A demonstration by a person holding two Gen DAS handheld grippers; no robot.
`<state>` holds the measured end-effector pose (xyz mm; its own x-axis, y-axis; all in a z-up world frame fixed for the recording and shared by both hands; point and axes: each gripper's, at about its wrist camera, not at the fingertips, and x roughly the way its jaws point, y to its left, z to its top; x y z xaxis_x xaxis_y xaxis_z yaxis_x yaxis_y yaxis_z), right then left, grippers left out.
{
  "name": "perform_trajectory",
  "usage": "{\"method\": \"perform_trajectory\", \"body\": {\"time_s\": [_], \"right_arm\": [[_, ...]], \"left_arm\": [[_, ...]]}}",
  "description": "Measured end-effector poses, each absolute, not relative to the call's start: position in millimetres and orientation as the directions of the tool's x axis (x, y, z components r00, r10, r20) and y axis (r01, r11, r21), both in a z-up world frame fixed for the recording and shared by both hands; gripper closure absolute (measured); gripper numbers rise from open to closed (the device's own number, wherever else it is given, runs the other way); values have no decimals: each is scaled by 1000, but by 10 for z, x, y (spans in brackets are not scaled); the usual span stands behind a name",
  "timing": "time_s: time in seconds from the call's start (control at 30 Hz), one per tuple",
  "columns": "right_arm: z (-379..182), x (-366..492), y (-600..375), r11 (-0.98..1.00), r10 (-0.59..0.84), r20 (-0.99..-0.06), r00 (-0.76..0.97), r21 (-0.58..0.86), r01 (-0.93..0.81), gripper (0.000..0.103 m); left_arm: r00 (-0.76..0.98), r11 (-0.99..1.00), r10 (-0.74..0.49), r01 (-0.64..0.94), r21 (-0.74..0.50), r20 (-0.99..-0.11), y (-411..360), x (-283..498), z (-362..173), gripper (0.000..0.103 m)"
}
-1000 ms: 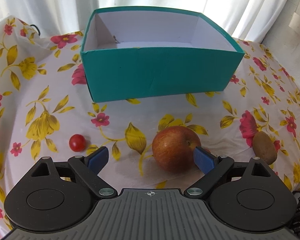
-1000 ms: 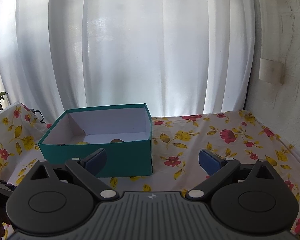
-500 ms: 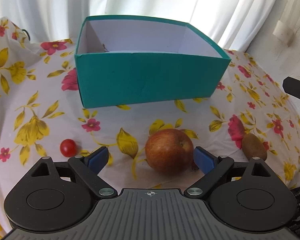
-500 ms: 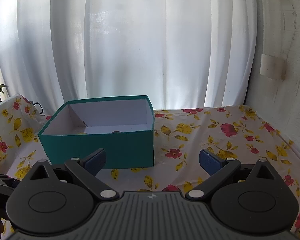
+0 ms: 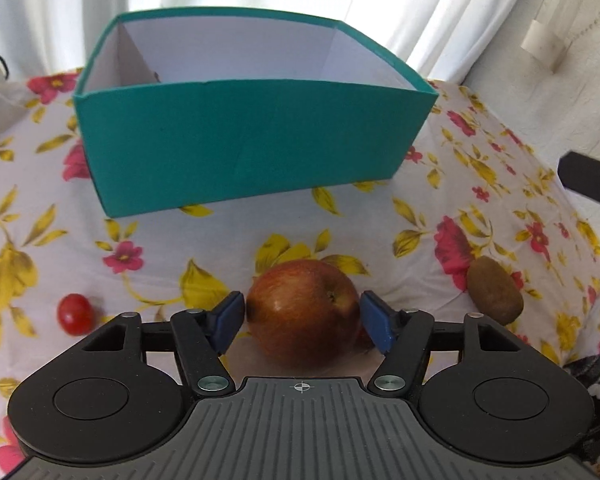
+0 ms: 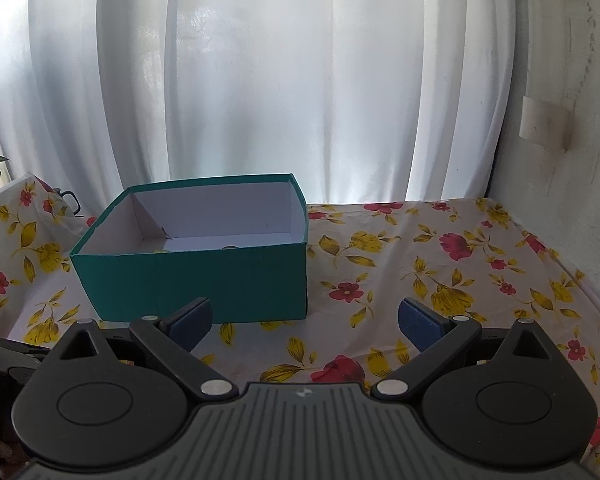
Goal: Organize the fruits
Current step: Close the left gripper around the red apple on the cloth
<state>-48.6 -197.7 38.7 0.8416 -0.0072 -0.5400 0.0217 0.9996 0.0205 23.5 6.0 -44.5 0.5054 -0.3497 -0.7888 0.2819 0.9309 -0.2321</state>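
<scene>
A red apple point(image 5: 302, 312) lies on the flowered cloth, between the two blue pads of my left gripper point(image 5: 302, 322). The pads have closed in on both sides of the apple and touch it or nearly touch it. A small red tomato point(image 5: 75, 313) lies to the left and a brown kiwi point(image 5: 495, 290) to the right. The teal box point(image 5: 244, 148) with a white inside stands beyond the apple. My right gripper point(image 6: 305, 322) is open and empty, above the cloth to the right of the box point(image 6: 196, 280). Small fruit tops show inside the box.
White curtains hang behind the table. A rough white wall point(image 6: 572, 160) stands on the right. The table's right edge drops off near the kiwi. Part of the right gripper point(image 5: 590, 180) shows at the right edge of the left wrist view.
My left gripper has moved in around the apple and its pads have closed from wide apart to the apple's sides. The right gripper has drifted slightly, staying open.
</scene>
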Motion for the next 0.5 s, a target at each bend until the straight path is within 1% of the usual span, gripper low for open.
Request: {"method": "perform_trajectory", "body": {"time_s": [0.17, 0.37, 0.5], "right_arm": [[344, -467, -1993, 999, -12, -557, 831, 21, 28, 4], [329, -430, -2021, 999, -12, -562, 827, 22, 29, 4], [289, -391, -2037, 999, -7, -575, 818, 29, 29, 4]], "left_arm": [[493, 932, -346, 282, -229, -799, 0, 323, -523, 28], [462, 929, -354, 276, -248, -813, -33, 433, -676, 28], [488, 935, -321, 301, -189, -812, -119, 415, -700, 27]]}}
